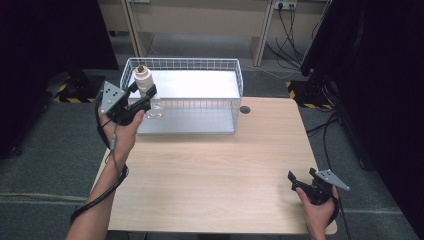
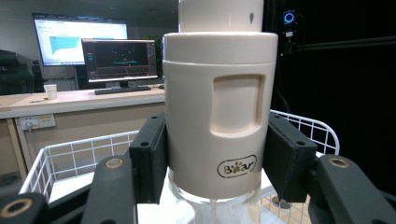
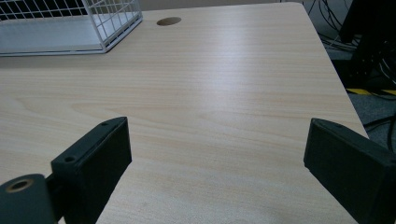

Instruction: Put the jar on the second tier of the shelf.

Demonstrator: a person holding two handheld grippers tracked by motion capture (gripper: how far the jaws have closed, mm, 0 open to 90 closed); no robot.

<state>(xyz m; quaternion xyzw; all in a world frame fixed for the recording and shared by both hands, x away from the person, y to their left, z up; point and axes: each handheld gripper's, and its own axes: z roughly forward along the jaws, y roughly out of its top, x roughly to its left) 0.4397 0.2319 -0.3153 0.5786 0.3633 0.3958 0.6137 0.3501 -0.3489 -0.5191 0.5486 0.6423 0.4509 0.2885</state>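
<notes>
The right claw (image 1: pixel 301 180) sits wide open with nothing in it, low over the desk (image 1: pixel 215 170) and far from the white wire basket (image 1: pixel 237 77). The left claw (image 1: pixel 146 101) squeezes a cream blender (image 2: pixel 219 116) with a glass bottom, holding it up straight over the basket's near left corner.

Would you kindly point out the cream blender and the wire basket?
cream blender (image 2: pixel 219 116): left gripper view, front of its cream body.
wire basket (image 1: pixel 190 61): high view, back rim.
</notes>
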